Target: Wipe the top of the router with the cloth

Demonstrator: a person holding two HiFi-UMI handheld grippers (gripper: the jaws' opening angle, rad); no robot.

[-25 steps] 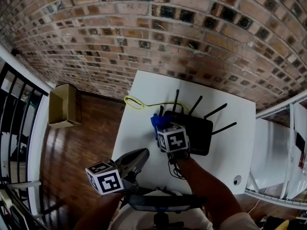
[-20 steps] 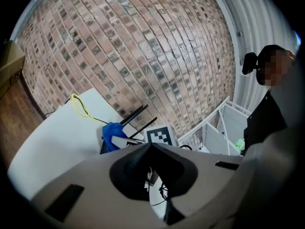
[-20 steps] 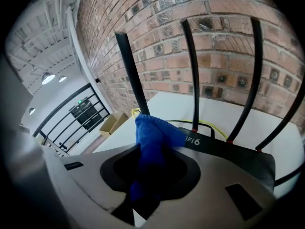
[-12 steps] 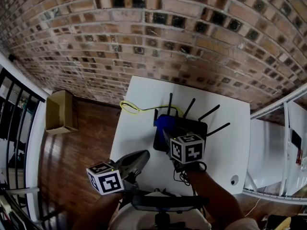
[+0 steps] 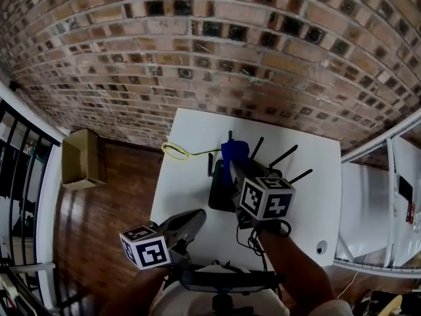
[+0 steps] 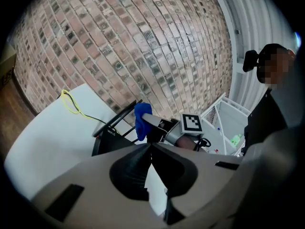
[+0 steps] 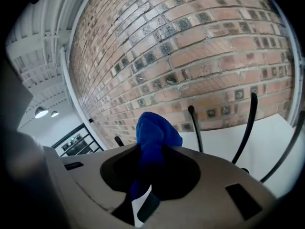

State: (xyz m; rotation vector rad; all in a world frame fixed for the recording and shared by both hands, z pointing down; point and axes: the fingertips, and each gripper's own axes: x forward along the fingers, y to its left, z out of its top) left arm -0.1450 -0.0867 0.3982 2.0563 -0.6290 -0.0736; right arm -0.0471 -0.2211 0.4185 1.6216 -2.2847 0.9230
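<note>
The black router [image 5: 222, 191] with several upright antennas [image 5: 285, 155] lies on the white table [image 5: 187, 176]. My right gripper [image 5: 232, 166] is shut on the blue cloth [image 5: 235, 152] at the router's back edge, among the antennas. In the right gripper view the cloth [image 7: 153, 132] bulges out between the jaws of the right gripper [image 7: 150, 159], with antennas [image 7: 248, 123] just ahead. The left gripper view shows the cloth [image 6: 141, 120] held over the router [image 6: 110, 140]. My left gripper [image 5: 198, 214] hangs shut and empty over the table's near edge, apart from the router.
A yellow cable loop [image 5: 175, 151] lies on the table left of the router. Black cables [image 5: 262, 234] coil near the front edge by my right arm. A brick wall [image 5: 217, 51] backs the table. A cardboard box [image 5: 79, 158] stands on the wooden floor at left.
My right gripper has carried the blue cloth from the router's near left corner across its top to the back edge by the antennas. The left gripper has stayed put.
</note>
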